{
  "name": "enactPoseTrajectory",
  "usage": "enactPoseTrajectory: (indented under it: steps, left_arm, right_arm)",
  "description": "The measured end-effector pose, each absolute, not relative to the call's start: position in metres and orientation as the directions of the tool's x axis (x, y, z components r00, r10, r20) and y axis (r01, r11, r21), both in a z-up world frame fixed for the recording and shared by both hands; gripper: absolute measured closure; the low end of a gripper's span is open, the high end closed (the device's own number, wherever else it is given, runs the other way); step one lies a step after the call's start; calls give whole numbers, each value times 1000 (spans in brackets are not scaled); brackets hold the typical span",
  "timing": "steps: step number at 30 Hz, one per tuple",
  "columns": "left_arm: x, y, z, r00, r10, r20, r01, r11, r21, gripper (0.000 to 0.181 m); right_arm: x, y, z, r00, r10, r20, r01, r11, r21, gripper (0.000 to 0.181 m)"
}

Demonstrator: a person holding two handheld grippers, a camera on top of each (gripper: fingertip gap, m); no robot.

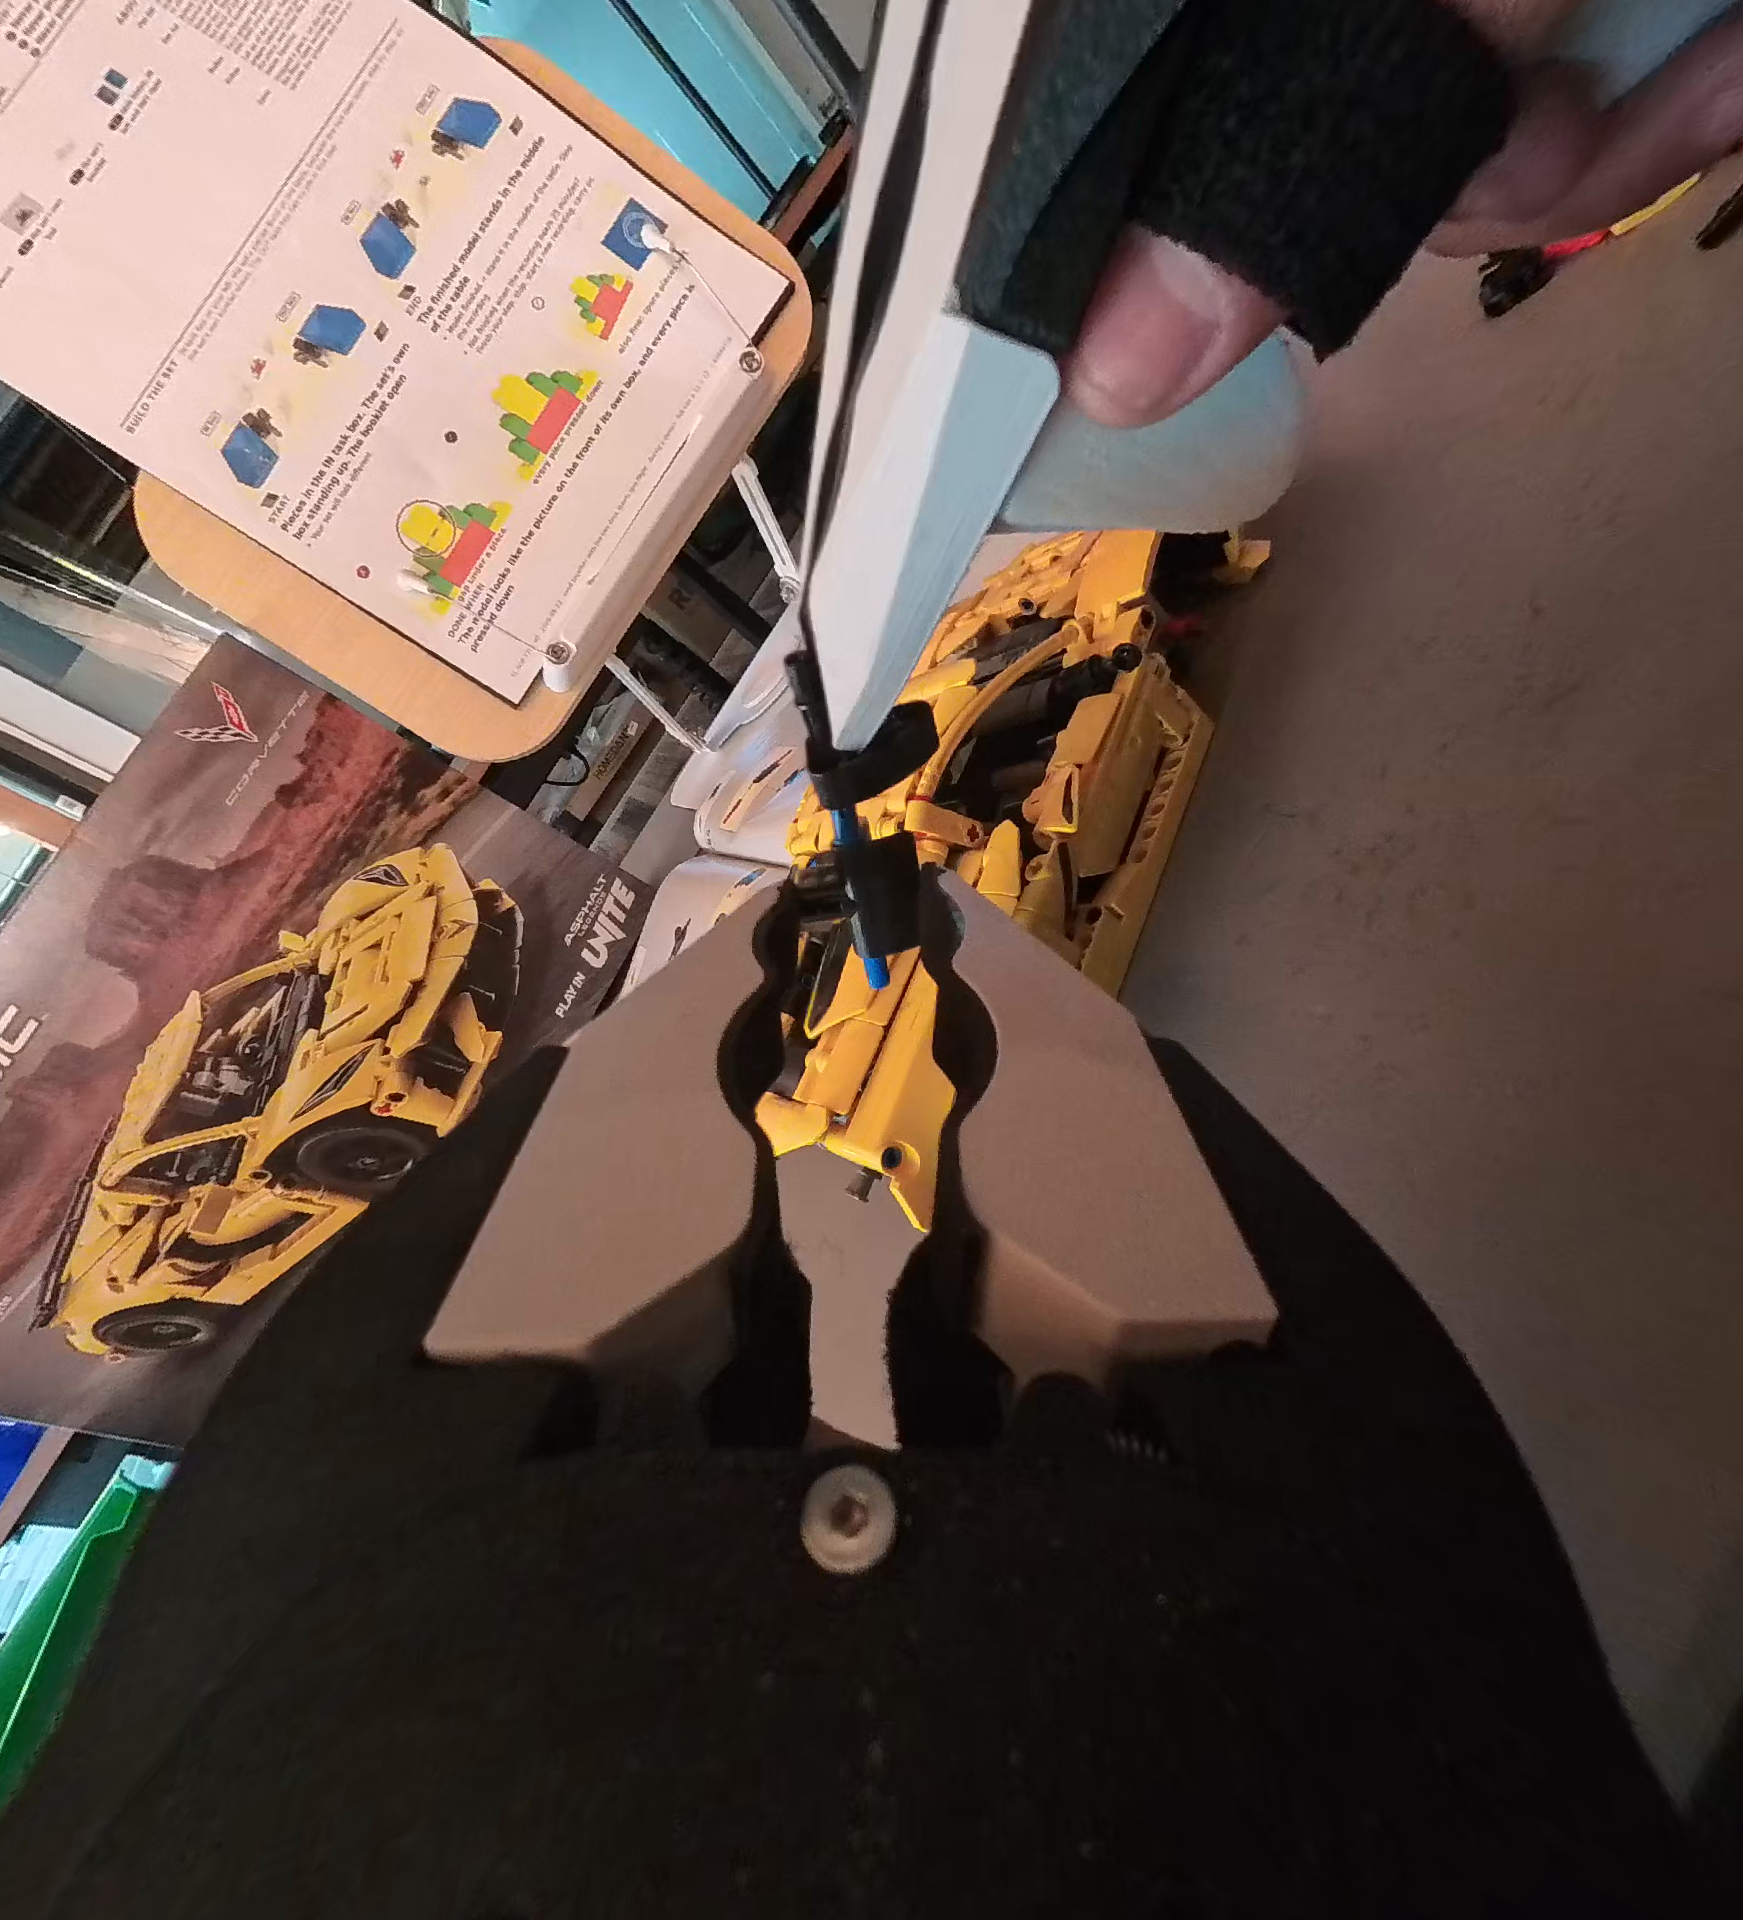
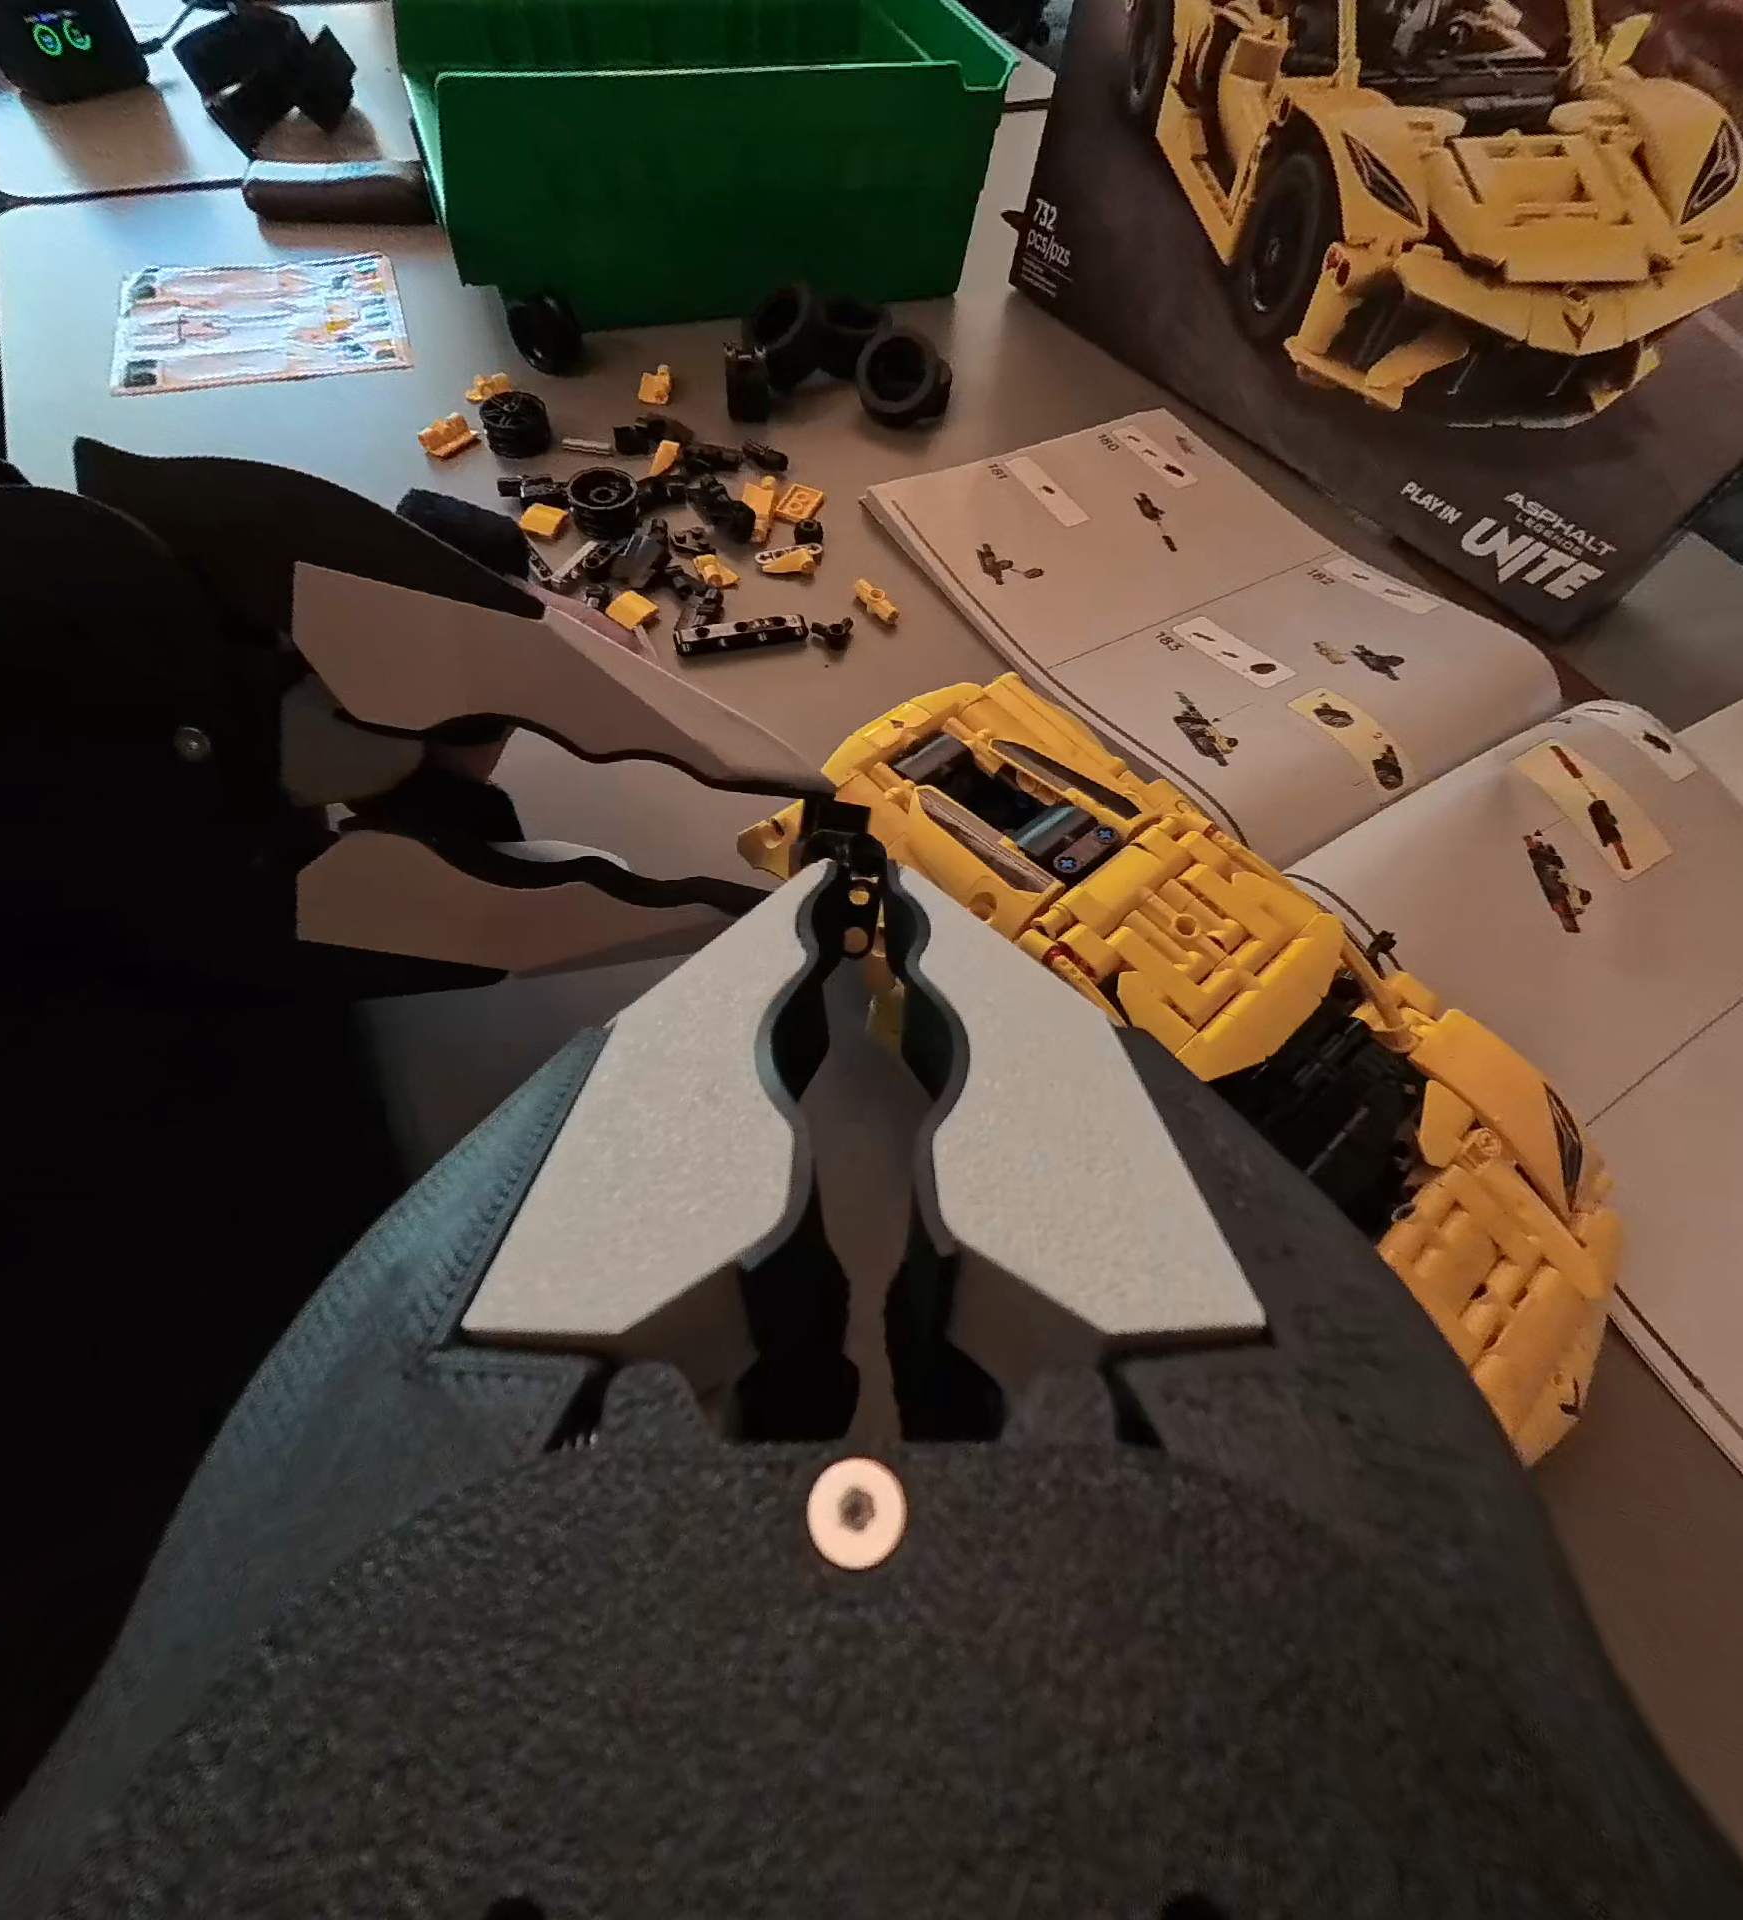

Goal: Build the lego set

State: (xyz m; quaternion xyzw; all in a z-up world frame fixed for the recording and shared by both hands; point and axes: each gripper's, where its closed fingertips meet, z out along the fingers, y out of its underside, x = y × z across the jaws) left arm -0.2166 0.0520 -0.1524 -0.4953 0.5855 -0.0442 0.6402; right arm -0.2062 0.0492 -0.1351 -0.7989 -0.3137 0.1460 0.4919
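A yellow Lego car model lies on the grey table, partly on an open booklet; it also shows in the left wrist view. My left gripper is shut on a small black piece with a blue pin. My right gripper is shut on a black holed beam. The two held pieces meet tip to tip just above the car's near end. The left gripper comes in from the left in the right wrist view. The right gripper comes down from above in the left wrist view.
The set's box stands at the back right, beside a green bin. Loose black and yellow pieces and tyres lie behind the car. A sticker sheet lies far left. An instruction card on a stand stands behind the box.
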Motion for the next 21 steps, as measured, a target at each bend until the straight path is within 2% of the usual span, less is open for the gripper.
enactPoseTrajectory:
  steps: [12, 14, 16, 21]
  left_arm:
    - [-216, 48, -160, 280, -680, -678, -520, 486, -702, 159]
    - [-217, 50, -160, 284, -684, -672, -522, 477, -707, 159]
    - [-216, 49, -160, 285, -697, -658, -513, 470, -719, 159]
    - [-213, 44, -164, 262, -754, -603, -488, 435, -756, 159]
  right_arm:
    - [-191, 41, -137, 762, 648, -2, 314, -373, -873, 176]
    - [-182, 33, -160, 750, 661, -19, 380, -455, -806, 176]
    - [-175, 15, -199, 719, 693, -60, 488, -563, -667, 175]
    - [-178, -8, -239, 684, 722, -106, 554, -608, -569, 175]
